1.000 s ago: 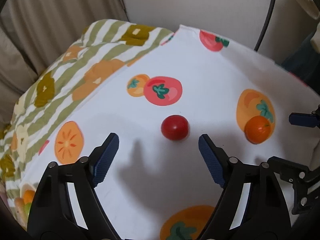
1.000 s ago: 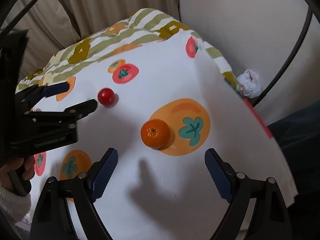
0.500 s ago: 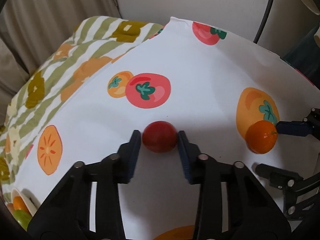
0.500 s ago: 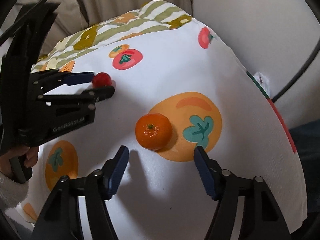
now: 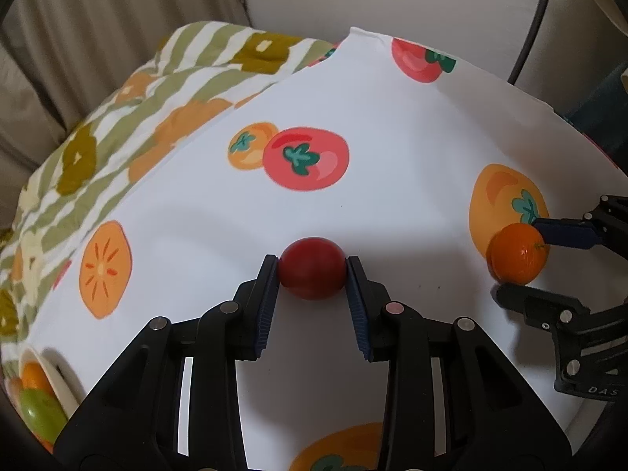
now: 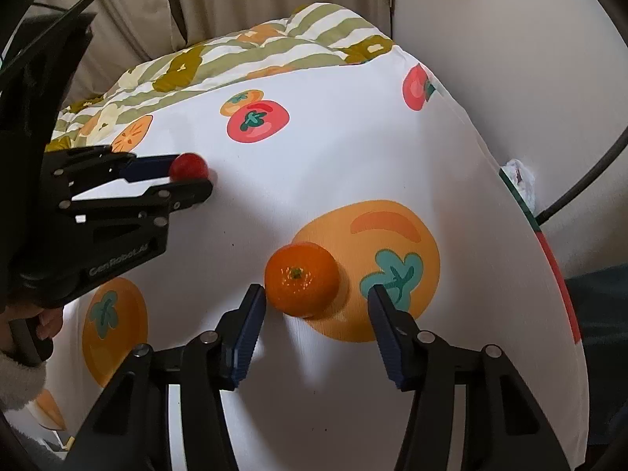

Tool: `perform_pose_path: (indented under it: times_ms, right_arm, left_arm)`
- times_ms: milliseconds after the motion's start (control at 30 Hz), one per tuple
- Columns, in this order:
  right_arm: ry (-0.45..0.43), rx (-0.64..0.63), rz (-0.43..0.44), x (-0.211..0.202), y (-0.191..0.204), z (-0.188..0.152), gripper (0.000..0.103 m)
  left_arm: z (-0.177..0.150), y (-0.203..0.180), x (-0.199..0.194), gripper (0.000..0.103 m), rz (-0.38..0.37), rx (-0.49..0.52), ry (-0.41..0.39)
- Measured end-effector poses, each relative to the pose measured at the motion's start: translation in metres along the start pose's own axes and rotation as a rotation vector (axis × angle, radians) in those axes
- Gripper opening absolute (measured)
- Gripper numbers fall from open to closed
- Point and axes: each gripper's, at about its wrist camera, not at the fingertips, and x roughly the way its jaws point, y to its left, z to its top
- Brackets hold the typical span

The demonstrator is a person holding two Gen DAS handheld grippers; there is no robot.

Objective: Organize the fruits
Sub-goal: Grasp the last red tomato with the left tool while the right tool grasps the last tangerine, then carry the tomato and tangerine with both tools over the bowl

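A small red fruit (image 5: 312, 272) rests on the white fruit-print cloth (image 5: 392, 180). My left gripper (image 5: 313, 271) is shut on it, both pads touching its sides; it also shows in the right wrist view (image 6: 188, 165). An orange mandarin (image 6: 301, 278) sits on a printed orange shape. My right gripper (image 6: 317, 294) is open around it: the left pad touches it, the right pad stands apart. The mandarin also shows in the left wrist view (image 5: 517, 253), between the right gripper's fingers (image 5: 565, 233).
A white bowl (image 5: 64, 376) holding orange and green fruits sits at the lower left edge. A striped green quilt (image 5: 129, 117) lies at the back left, with curtains behind. A dark cable (image 6: 581, 180) and crumpled paper (image 6: 520, 176) lie off the right edge.
My left gripper closed fully onto the red fruit. My right gripper moved forward and narrowed around the mandarin.
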Motion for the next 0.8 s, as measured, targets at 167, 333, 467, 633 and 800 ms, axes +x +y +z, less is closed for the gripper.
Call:
perform_pose_path:
  times_ms: [167, 333, 467, 633, 800]
  right_arm:
    - [-0.005, -0.038, 0.003, 0.002, 0.006, 0.003, 0.046]
    - [-0.012, -0.067, 0.005, 0.004, 0.008, 0.007, 0.034]
    - [-0.027, -0.078, 0.021, 0.0, 0.008, 0.009, 0.034]
    - [-0.054, -0.119, 0.039, -0.008, 0.015, 0.016, 0.034]
    - [-0.076, -0.169, 0.089, -0.017, 0.029, 0.026, 0.034]
  left_arm:
    - [-0.006, 0.001, -0.003, 0.039, 0.014, -0.029, 0.005]
    - [-0.012, 0.003, -0.01, 0.039, 0.037, -0.067, 0.003]
    - [-0.017, 0.007, -0.022, 0.039, 0.063, -0.102, -0.007]
    - [-0.023, 0.017, -0.042, 0.039, 0.099, -0.163, -0.031]
    - [-0.032, 0.028, -0.069, 0.039, 0.154, -0.23, -0.051]
